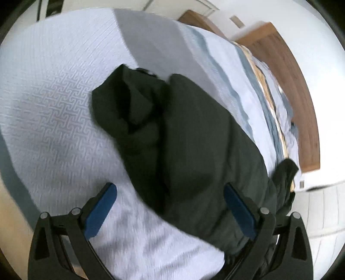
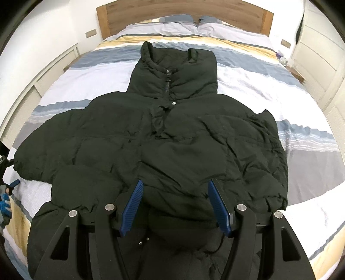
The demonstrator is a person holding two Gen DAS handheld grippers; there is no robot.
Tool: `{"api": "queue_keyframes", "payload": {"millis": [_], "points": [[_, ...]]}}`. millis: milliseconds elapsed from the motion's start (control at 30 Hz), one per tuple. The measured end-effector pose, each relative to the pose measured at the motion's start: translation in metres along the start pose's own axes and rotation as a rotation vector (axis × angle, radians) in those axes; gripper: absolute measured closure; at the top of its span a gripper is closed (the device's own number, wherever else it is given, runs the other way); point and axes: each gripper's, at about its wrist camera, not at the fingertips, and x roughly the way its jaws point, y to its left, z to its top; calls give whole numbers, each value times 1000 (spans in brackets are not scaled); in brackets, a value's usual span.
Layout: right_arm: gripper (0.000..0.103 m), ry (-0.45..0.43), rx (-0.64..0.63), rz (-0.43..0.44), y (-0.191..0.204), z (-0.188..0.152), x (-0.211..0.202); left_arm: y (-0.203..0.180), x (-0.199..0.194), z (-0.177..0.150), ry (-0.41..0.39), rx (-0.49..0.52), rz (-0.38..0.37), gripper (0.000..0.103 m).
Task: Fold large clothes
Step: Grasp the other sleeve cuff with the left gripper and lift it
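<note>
Although the jacket [image 2: 163, 137] lies face up and zipped across the middle of the right-wrist frame, its collar toward the headboard [image 2: 185, 13] at the top, little folding looks done. One sleeve [image 2: 43, 157] runs out to the left edge of that frame and is not yet brought over the body; the other side, at the right, looks bunched or partly turned in, though I cannot tell whether that is a deliberate fold. The hem bulges at the bottom, between the blue pads of the right gripper [image 2: 174, 204] — the pads stand apart on either side of the padding and do not visibly press it, so I read that gripper as released.

Seen from the left wrist, the left gripper [image 1: 170, 206] is spread wide above the jacket's edge, with bare bedspread [image 1: 54, 103] at the left of the frame — nothing is grasped. The picture is blurred.

My judgement: both sleeves, then the body fold, are left.

Containers: none shows. The jacket simply rests on the bed [image 2: 248, 90], and the drawers [image 2: 319, 49] at the upper right are closed.
</note>
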Motion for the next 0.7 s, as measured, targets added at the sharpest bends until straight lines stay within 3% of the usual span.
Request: {"api": "queue_keyframes", "payload": {"millis": [200,267,367,567,700], "points": [[41,2,17,-39,-7,-5,-9,14,14,16,3,-76,-62,9],[41,3,28,-50,-10,-6,-11,12,16,20,11,-87,-93,34],[41,1,42,-62,-16,-9,-16,11,17,24,27,-87,-114,58],[41,-12,62,-69,-24,-14,-23,-14,13,27,21,-23,-105,87],[41,-22,80,-73,-32,-17,-30,-45,0,23,-3,68,-89,91]]}}
